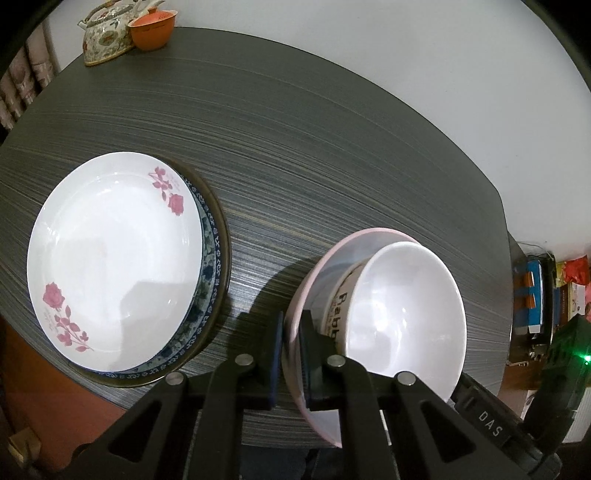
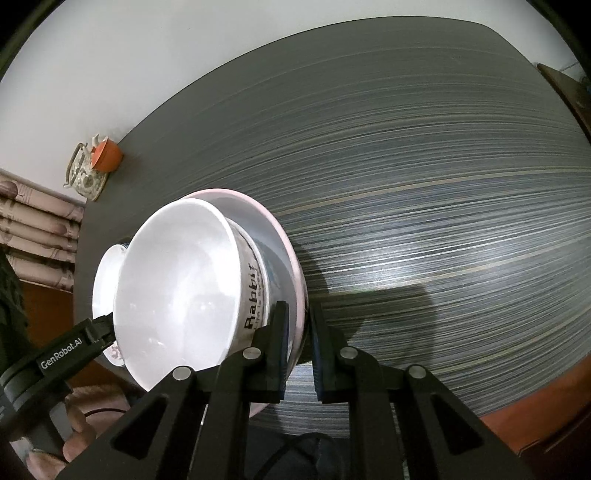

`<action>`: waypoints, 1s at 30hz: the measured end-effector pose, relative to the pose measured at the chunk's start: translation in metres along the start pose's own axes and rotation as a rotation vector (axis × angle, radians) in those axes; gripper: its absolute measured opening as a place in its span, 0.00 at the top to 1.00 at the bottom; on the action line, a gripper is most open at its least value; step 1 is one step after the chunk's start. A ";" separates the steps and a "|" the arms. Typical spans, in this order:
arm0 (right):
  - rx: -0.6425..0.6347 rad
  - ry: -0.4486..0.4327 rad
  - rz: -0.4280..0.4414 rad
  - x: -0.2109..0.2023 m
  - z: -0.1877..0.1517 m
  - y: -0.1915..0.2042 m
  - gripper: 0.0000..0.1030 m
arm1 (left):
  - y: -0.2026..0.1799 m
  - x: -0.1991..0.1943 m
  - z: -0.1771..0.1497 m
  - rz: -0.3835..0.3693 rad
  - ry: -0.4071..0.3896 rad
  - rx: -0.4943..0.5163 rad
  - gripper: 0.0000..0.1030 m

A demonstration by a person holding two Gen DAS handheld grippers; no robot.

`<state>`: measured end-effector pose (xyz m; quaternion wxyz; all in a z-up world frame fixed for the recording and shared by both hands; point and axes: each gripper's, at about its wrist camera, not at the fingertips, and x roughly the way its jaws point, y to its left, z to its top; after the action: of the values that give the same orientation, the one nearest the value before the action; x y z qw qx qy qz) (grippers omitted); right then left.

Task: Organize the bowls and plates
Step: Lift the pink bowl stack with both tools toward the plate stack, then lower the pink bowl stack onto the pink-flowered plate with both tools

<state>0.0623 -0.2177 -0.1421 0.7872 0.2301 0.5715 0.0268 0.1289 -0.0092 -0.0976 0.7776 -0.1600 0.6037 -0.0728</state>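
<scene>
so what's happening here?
A person holds a gripper in each hand. Both the left gripper and right gripper are shut on opposite rims of a pink plate carrying a white bowl marked Rabbit. A stack of plates sits on the table beside it.

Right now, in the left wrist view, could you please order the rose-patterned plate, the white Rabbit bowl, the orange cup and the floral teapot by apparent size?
1. rose-patterned plate
2. white Rabbit bowl, though it sits close to the camera
3. floral teapot
4. orange cup
The last two stand far off, so their true size is unsure.
</scene>
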 end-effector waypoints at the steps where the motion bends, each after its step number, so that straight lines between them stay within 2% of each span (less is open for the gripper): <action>1: -0.002 -0.002 -0.002 0.000 0.000 0.000 0.87 | 0.000 -0.001 0.000 -0.002 -0.001 0.001 0.94; 13: -0.021 -0.036 -0.003 -0.012 0.005 0.009 0.87 | 0.006 -0.022 0.001 -0.013 -0.043 -0.001 0.94; 19: -0.059 -0.050 0.005 -0.020 0.010 0.025 0.87 | 0.022 -0.043 0.006 -0.001 -0.085 -0.024 0.94; 30: -0.173 -0.048 0.051 -0.018 0.016 0.095 0.87 | 0.077 -0.084 0.014 0.060 -0.160 -0.116 0.94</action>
<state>0.0915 -0.1433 -0.0854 0.8167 0.1762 0.5420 0.0907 0.1143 0.0909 -0.0435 0.8147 -0.1919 0.5473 -0.0011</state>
